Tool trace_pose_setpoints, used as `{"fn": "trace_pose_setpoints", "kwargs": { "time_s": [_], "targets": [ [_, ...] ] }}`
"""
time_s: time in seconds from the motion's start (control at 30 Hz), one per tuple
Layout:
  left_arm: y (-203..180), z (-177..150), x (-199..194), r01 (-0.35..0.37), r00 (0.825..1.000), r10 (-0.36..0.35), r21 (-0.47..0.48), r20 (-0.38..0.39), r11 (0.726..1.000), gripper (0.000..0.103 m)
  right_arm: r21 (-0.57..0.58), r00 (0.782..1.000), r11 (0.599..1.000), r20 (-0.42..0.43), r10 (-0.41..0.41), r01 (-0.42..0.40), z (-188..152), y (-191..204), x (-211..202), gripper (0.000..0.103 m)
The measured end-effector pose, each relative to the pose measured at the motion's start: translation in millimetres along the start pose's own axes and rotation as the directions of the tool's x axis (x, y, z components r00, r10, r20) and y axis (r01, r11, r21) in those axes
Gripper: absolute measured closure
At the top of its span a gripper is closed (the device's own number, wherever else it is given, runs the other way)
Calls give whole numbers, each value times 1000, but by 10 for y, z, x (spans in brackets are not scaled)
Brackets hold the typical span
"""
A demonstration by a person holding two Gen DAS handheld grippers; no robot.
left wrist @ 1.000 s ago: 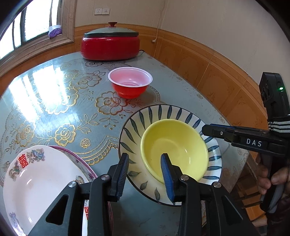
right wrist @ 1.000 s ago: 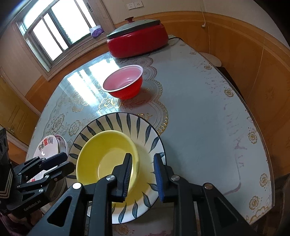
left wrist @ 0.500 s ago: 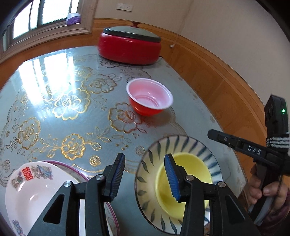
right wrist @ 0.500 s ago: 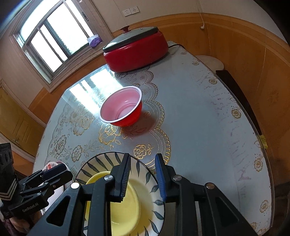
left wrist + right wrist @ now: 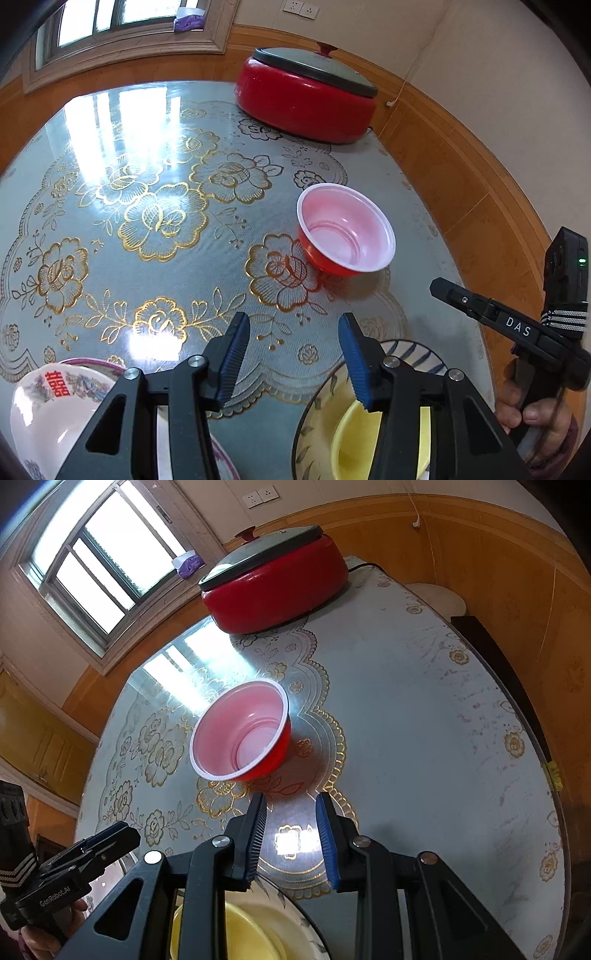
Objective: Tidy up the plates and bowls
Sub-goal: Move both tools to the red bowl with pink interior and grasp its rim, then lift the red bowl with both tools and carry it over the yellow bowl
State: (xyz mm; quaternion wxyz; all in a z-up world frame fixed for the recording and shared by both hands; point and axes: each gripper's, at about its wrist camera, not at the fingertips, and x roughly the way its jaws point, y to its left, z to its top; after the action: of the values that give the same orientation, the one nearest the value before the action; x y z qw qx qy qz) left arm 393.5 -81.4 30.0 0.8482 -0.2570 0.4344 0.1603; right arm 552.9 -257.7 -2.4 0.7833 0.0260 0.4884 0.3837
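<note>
A red bowl with a pink inside (image 5: 345, 232) stands on the table ahead of both grippers; it also shows in the right wrist view (image 5: 242, 731). A yellow bowl (image 5: 351, 446) sits in a blue-striped plate (image 5: 413, 350) below my left gripper (image 5: 293, 356), which is open and empty. My right gripper (image 5: 291, 840) is open and empty above the same plate (image 5: 280, 904) and yellow bowl (image 5: 229, 934). A white plate with a red character (image 5: 44, 410) lies on a pink-rimmed plate (image 5: 107, 365) at the lower left.
A red electric pot with a grey lid (image 5: 306, 92) stands at the table's far side by the wood-panelled wall. The table (image 5: 147, 221) has a glossy floral cover. Its right edge (image 5: 535, 738) is close to the wall.
Both grippers have lifted and drawn forward from the yellow bowl and striped plate, which slid to the bottom of both views. The red bowl looms nearer. Both jaws opened wider.
</note>
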Motion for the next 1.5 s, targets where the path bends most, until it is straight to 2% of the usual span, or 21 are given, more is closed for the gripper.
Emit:
{"fn": "trace_pose_setpoints", "kwargs": {
  "time_s": [0.27,0.53,0.9,1.17,1.27,1.33,1.37,1.4,1.5],
  "targets": [
    [25,155,216,-2,1000,1,-51,-28,999,52,8,1000,1000,-14,26,-25,210,24,205,76],
    [64,269,390,25,998,-29,-85,-54,996,54,41,999,999,-28,24,-22,321,-38,363,76],
    [-11,511,575,25,998,-30,-77,-57,997,67,51,999,999,-32,18,-16,432,-44,550,76],
    [-17,593,744,28,997,-35,-87,-74,996,69,47,999,999,-30,22,-20,480,-38,620,76],
    [-11,626,790,35,996,-43,-97,-79,995,75,51,999,998,-38,23,-21,483,-36,674,76],
    [-13,642,825,40,996,-48,-99,-81,994,79,45,999,999,-41,28,-26,469,-26,701,83],
    [-17,653,861,34,995,-43,-96,-85,995,87,43,998,999,-44,35,-33,466,-21,724,87],
    [-19,656,883,44,995,-53,-100,-89,994,90,46,998,998,-43,41,-39,465,-25,737,93],
    [-64,642,865,38,996,-43,-73,-81,997,91,25,999,999,-30,24,-23,447,4,720,96]
  ]
}}
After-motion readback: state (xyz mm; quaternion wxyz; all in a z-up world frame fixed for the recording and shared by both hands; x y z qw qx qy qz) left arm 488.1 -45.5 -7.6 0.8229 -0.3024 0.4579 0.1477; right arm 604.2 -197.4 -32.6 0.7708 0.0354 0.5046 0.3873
